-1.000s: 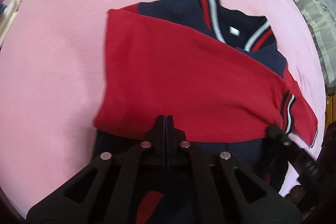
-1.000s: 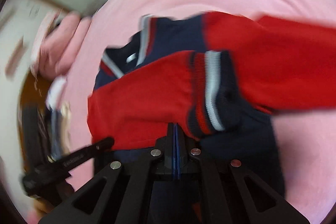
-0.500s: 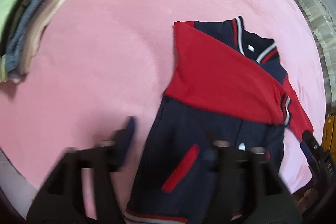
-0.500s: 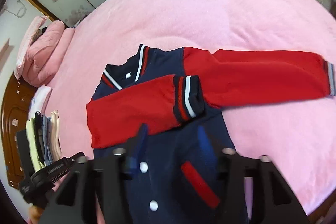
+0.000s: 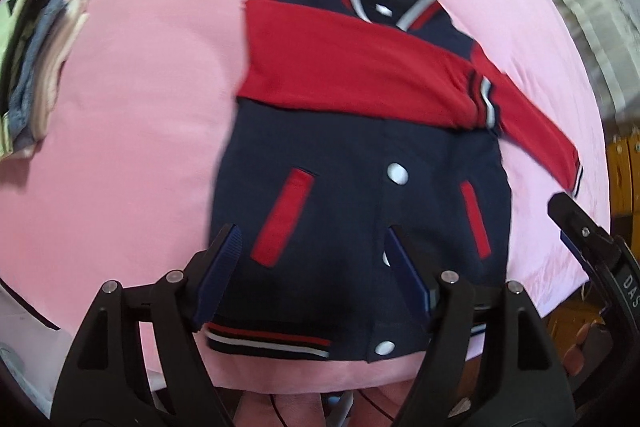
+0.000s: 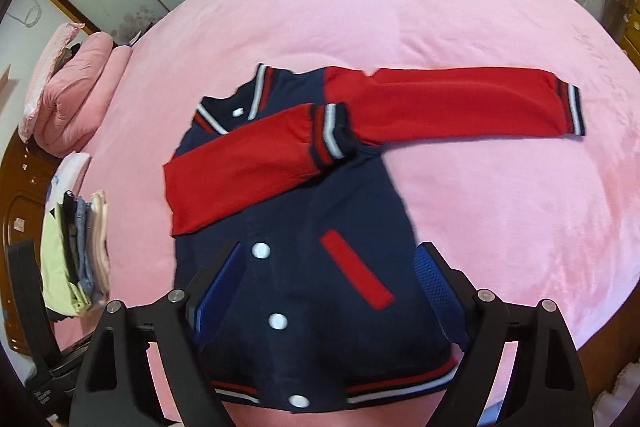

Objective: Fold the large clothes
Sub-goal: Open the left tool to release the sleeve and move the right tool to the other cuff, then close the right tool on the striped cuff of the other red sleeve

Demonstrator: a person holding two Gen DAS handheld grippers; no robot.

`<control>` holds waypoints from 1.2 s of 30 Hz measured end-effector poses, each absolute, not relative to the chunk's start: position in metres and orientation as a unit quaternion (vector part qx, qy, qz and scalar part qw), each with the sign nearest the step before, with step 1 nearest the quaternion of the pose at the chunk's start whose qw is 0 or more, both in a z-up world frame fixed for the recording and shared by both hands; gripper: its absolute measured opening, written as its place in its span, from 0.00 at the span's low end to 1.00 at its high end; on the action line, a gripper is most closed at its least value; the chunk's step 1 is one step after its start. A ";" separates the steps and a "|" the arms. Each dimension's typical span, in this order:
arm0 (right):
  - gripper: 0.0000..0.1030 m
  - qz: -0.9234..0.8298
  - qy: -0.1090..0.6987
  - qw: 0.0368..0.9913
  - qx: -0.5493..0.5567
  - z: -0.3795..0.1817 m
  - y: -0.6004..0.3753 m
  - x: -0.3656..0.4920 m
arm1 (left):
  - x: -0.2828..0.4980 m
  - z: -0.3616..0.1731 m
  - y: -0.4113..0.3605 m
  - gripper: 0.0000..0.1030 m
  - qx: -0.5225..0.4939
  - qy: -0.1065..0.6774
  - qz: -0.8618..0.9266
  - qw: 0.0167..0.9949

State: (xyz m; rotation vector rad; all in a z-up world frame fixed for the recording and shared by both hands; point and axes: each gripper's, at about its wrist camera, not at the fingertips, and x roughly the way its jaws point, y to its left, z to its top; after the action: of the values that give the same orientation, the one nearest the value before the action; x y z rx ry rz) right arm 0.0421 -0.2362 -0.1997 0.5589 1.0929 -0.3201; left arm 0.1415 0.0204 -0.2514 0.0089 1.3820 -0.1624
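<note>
Hovering wide open and empty over the navy-and-red snap-button varsity jacket (image 6: 304, 267), left gripper (image 5: 316, 267) and right gripper (image 6: 336, 283) risk dislodging 1 folded red sleeve (image 6: 240, 167) if hem lifts unevenly.

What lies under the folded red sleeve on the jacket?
The folded red sleeve lies across the jacket's navy chest, its cuff over the other sleeve. Any snaps beneath are covered.

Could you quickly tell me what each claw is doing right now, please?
Left claw: open, holding nothing, above the jacket.
Right claw: open, holding nothing.
</note>
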 end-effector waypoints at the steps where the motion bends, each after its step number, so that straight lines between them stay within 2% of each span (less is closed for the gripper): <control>1: 0.85 -0.152 0.510 0.804 0.264 -0.204 -0.241 0.040 | 0.139 -0.255 0.014 0.69 0.006 0.640 -0.075 0.765; 10: 0.86 -0.177 0.516 0.763 0.347 -0.248 -0.316 0.006 | 0.116 -0.289 -0.066 0.69 0.025 0.701 -0.049 0.711; 20: 0.82 -0.220 0.518 0.730 0.388 -0.277 -0.469 -0.018 | 0.112 -0.285 -0.179 0.69 0.064 0.711 -0.054 0.698; 25: 0.69 -0.211 0.526 0.735 0.372 -0.296 -0.532 -0.025 | 0.111 -0.289 -0.225 0.69 0.075 0.712 -0.061 0.695; 30: 0.41 -0.176 0.502 0.740 0.411 -0.314 -0.572 -0.034 | 0.111 -0.291 -0.257 0.69 0.077 0.709 -0.071 0.697; 36: 0.17 -0.136 0.472 0.727 0.480 -0.326 -0.596 -0.037 | 0.116 -0.291 -0.285 0.69 0.102 0.709 -0.083 0.693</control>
State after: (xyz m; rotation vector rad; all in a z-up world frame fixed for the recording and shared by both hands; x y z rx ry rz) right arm -0.0366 -0.5958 -0.3256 1.0578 1.0396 -0.3003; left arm 0.1162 -0.2855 -0.2908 0.2289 1.5830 -0.1864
